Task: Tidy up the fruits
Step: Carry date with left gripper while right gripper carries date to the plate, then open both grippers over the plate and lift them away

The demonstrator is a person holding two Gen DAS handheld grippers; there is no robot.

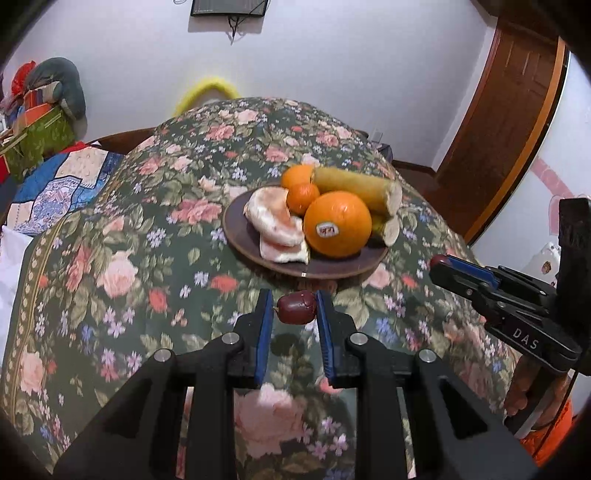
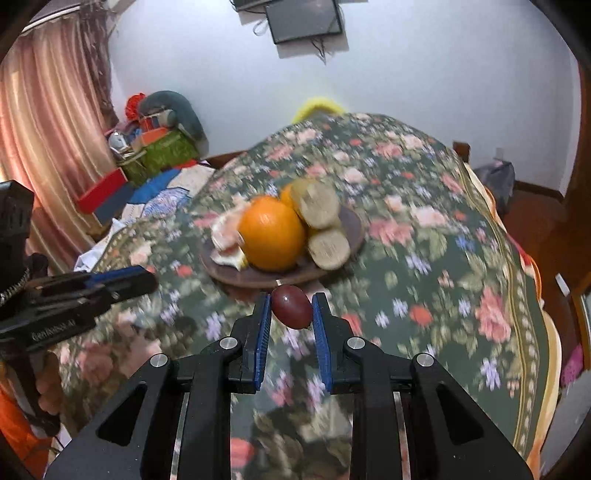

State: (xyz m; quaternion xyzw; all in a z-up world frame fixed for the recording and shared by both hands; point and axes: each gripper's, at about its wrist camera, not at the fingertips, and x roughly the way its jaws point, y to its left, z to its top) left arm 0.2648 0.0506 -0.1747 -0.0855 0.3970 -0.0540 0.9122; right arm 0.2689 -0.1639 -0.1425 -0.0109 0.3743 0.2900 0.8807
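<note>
Clearly, the left gripper point(image 1: 294, 312) pinches a small dark red grape point(image 1: 296, 312) between its blue pads, the fruit held at the fingertips above the floral cloth point(image 1: 110, 258). A short bit of stem pokes from the grape's left end. The right gripper point(image 2: 290, 308) does the same with a second grape point(image 2: 291, 306) — its pads press on both sides of the fruit, which sits at the very tips. In the left wrist view the right gripper comes in from the right edge, a hint of dark red at its tip; a hand point(image 1: 524, 387) grips its handle beside an orange sleeve.

Just beyond both grippers stands a brown plate point(image 1: 240, 229) on the cloth. A large orange point(image 1: 338, 223) with a sticker lies at its front, two smaller oranges point(image 1: 303, 197) behind it, pale peeled fruit pieces point(image 1: 273, 221) to the left, and two cut greenish cylinders point(image 1: 354, 188) with pale ends to the right — what fruit they are I cannot tell.

Farther off are a white wall, a dark screen point(image 2: 304, 18), pink curtains point(image 2: 48, 129) and a wooden door point(image 1: 509, 103).
</note>
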